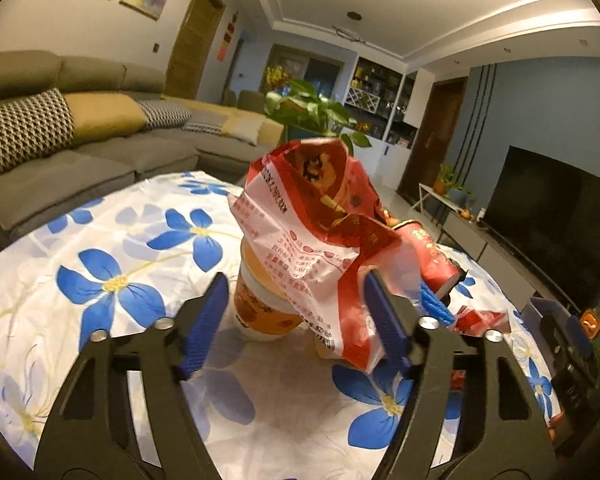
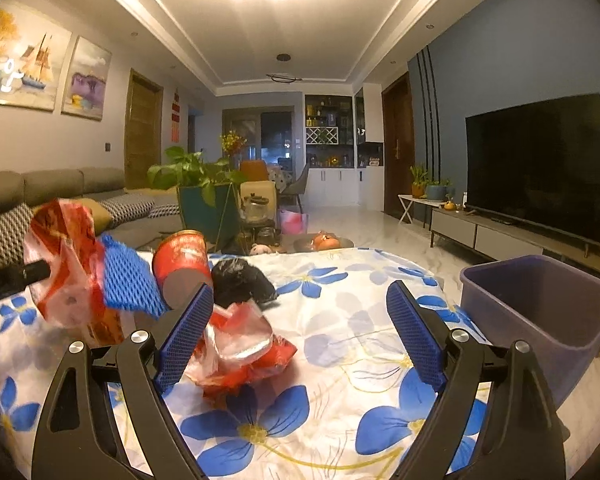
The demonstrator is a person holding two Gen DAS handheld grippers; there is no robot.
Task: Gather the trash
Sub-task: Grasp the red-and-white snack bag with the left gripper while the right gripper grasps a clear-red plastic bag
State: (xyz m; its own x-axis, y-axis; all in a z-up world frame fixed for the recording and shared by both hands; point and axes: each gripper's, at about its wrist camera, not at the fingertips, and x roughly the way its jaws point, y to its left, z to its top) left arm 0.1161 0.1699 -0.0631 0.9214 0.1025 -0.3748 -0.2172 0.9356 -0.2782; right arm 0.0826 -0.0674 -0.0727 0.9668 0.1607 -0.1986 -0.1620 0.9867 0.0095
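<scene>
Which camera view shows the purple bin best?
The right wrist view shows it best: the purple bin stands at the right on the flowered tablecloth, with its open rim and front wall clear. The left wrist view shows only a small dark piece of it at the right edge.

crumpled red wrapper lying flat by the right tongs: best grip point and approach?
Take the crumpled red wrapper by its raised, puckered clear-and-red fold at the top, probably coming from above and the near side. It lies low on the floral cloth with nothing rigid to grip, so pinching the ridge beats scraping the flat edge. The right tongs stand open, wrapper beside the left finger.
</scene>
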